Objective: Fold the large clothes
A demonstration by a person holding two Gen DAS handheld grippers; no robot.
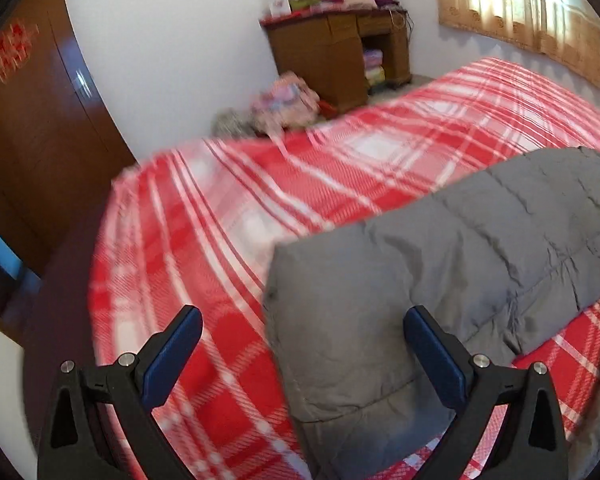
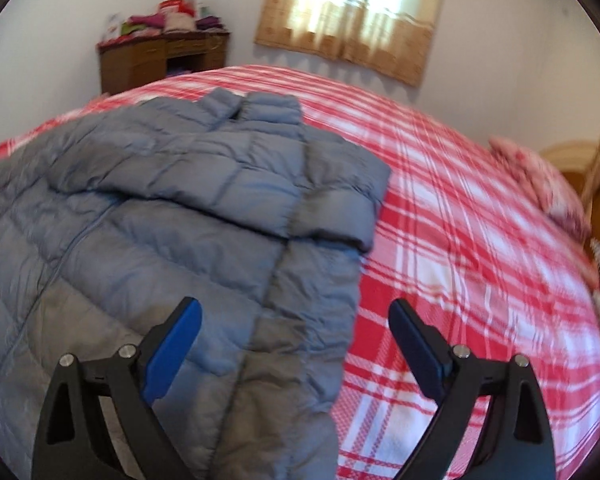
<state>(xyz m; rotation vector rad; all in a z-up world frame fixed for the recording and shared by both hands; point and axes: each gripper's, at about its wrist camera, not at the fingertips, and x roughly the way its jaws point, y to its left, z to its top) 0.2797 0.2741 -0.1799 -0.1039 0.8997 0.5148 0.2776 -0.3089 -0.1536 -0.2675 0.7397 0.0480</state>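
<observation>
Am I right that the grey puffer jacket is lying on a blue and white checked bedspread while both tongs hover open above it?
Nearly: the bedspread is red and white checked, not blue, as the right wrist view shows. The grey puffer jacket does lie on it, and the left tongs and right tongs are both open.

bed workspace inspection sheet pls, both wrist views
surface: bed under a red and white plaid blanket
job's things: grey puffer jacket lying on the blanket, one sleeve folded across its body
clutter: nothing seen on the bed beside the jacket
grippers: left gripper open, holding nothing; right gripper open, holding nothing
cables: nothing seen
surroundings: wooden desk piled with folded clothes, curtained window, brown wardrobe
</observation>
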